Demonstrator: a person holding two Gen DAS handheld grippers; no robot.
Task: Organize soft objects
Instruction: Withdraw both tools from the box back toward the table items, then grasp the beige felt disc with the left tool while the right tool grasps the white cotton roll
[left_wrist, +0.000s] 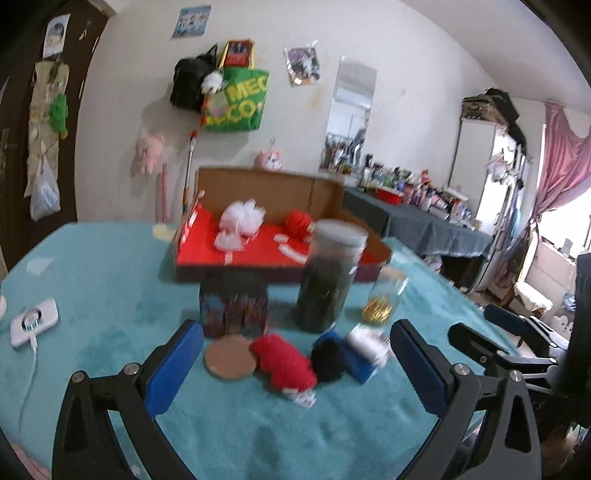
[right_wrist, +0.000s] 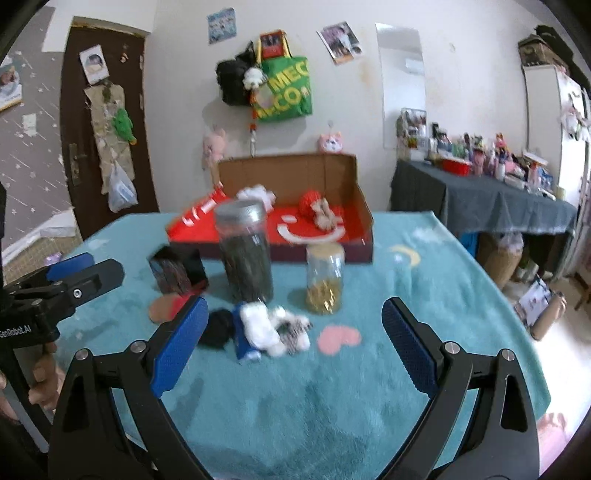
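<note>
A red fluffy toy (left_wrist: 284, 363) lies on the teal blanket beside a black pompom (left_wrist: 327, 356) and a blue and white plush (left_wrist: 364, 350). My left gripper (left_wrist: 295, 363) hovers open just in front of them, nothing between its fingers. In the right wrist view the black pompom (right_wrist: 218, 326) and the blue and white plush (right_wrist: 258, 330) lie ahead of my open right gripper (right_wrist: 291, 332). The red-lined cardboard box (left_wrist: 258, 254) behind holds a white puff (left_wrist: 242, 216) and a red ball (left_wrist: 297, 221). The same box (right_wrist: 354, 206) shows a red ball (right_wrist: 308, 201).
A dark jar (left_wrist: 328, 273), a small jar of gold bits (left_wrist: 380, 302), a patterned tin (left_wrist: 234, 304) and a brown round lid (left_wrist: 229, 356) stand between the toys and the box. A white charger (left_wrist: 35, 321) lies left. A cluttered grey table (right_wrist: 480, 195) stands at right.
</note>
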